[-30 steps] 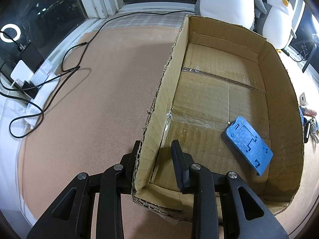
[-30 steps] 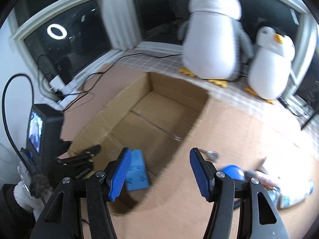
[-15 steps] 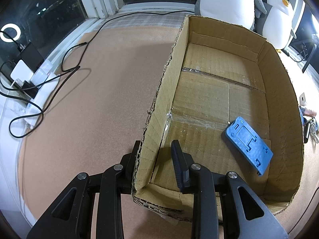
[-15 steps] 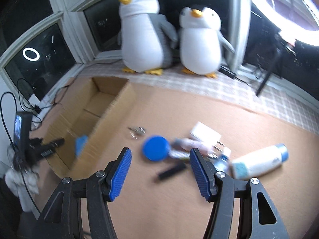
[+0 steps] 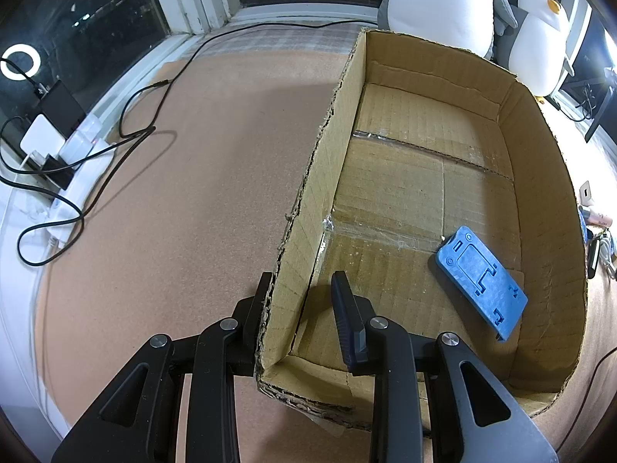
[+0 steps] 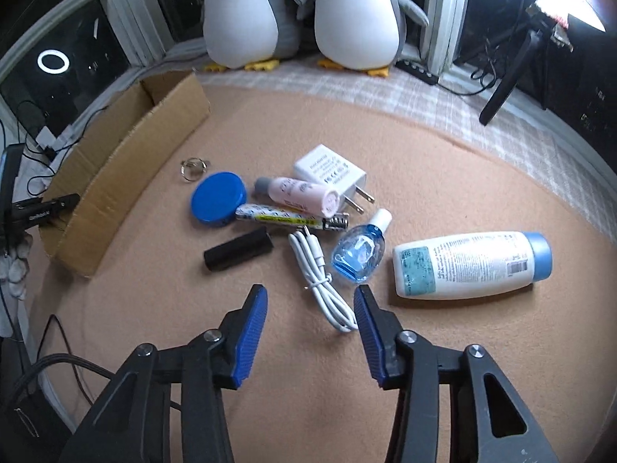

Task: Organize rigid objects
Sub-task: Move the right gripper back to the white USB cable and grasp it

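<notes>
Two grippers are at work over the tan mat. The left gripper (image 5: 300, 301) straddles the near end of the cardboard box's (image 5: 540, 200) left wall, one finger outside against the card, the other inside with a gap showing, so spread rather than pinching. It looks to be steadying the box. One blue flat plate (image 5: 482, 281) already lies on the box floor toward the near right corner.

The right gripper (image 6: 310, 322) hangs with its blue pads wide apart and nothing between them, above the loose pile lying beside the box on the mat. Nearest it is the white cable (image 6: 322, 285), limp and not really a rigid piece. The black cylinder (image 6: 239, 250) lies apart from the others, and I'd judge it light and stiff, easiest taken across its middle. The lotion bottle (image 6: 470, 264) looks heaviest and smooth, likely to slip unless gripped across the body near its centre. The small blue bottle (image 6: 358, 254) seems hard clear plastic, curved, so it may squirt out. The blue round tin (image 6: 218, 200), pink tube (image 6: 297, 195) and white charger (image 6: 329, 171) crowd together, touching.
</notes>
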`<state>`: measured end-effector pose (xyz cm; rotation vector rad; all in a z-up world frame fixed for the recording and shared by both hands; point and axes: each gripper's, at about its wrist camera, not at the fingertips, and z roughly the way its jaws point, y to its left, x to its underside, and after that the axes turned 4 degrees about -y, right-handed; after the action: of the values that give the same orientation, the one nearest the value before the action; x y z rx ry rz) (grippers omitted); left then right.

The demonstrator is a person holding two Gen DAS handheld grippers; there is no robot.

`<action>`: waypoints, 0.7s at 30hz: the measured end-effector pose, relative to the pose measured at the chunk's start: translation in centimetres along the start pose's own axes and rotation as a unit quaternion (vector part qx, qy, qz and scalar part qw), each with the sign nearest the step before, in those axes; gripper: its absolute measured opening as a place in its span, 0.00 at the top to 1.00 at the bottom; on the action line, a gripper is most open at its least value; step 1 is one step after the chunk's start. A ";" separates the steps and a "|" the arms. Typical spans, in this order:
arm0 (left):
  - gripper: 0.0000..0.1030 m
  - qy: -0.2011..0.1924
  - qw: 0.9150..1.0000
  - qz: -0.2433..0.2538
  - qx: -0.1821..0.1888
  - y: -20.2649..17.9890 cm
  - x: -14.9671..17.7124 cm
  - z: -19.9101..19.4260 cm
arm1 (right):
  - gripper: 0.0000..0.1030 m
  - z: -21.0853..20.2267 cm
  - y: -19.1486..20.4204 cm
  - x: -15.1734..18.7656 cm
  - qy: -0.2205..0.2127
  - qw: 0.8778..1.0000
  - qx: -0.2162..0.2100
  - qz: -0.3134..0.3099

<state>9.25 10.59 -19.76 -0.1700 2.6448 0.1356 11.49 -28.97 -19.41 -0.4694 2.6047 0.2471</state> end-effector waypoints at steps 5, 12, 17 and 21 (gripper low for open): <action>0.73 0.001 1.000 -0.002 0.001 0.0 0.0 0.0 | 0.67 1.8 -0.4 -0.1 0.030 1.000 -0.010 0.001; 0.73 0.001 1.000 -0.001 0.000 0.0 0.0 0.0 | 0.68 2.9 0.1 -0.7 0.034 0.999 -0.011 -0.006; 0.73 0.001 1.000 -0.001 0.000 0.0 0.0 0.1 | 0.78 3.2 0.7 -1.1 0.036 0.999 -0.001 -0.020; 0.73 0.000 1.000 -0.002 0.000 0.0 0.0 0.1 | 0.86 3.3 0.5 -1.2 0.038 0.999 0.000 -0.013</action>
<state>9.31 10.62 -19.82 -0.1747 2.6453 0.1335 13.67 -27.30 -21.61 -0.5227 2.6702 0.2241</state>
